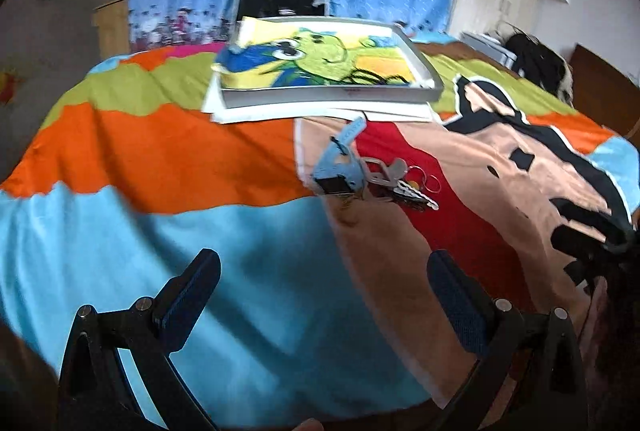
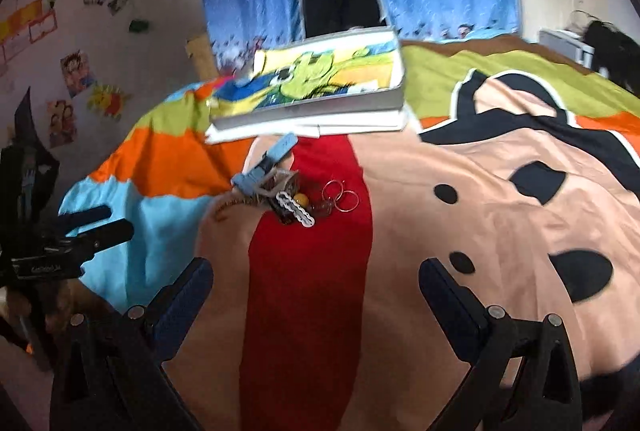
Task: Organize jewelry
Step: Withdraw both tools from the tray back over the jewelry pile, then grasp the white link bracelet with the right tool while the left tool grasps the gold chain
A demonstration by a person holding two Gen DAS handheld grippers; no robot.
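On the bedspread (image 2: 460,191), jewelry pile (image 2: 296,197) near the cloth-lined tray (image 2: 320,103) (both grippers (image 1: 324,295) (image 2: 316,295) gaping, empty).

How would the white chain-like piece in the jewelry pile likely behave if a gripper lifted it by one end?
The white chain piece looks made of links, so it would probably droop. It lies tangled with the ring hoops, so neighbours may drag along. It seems small, likely light.

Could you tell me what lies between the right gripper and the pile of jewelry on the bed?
Only bare bedspread: the right wrist view shows nothing between the open right gripper and the jewelry pile.
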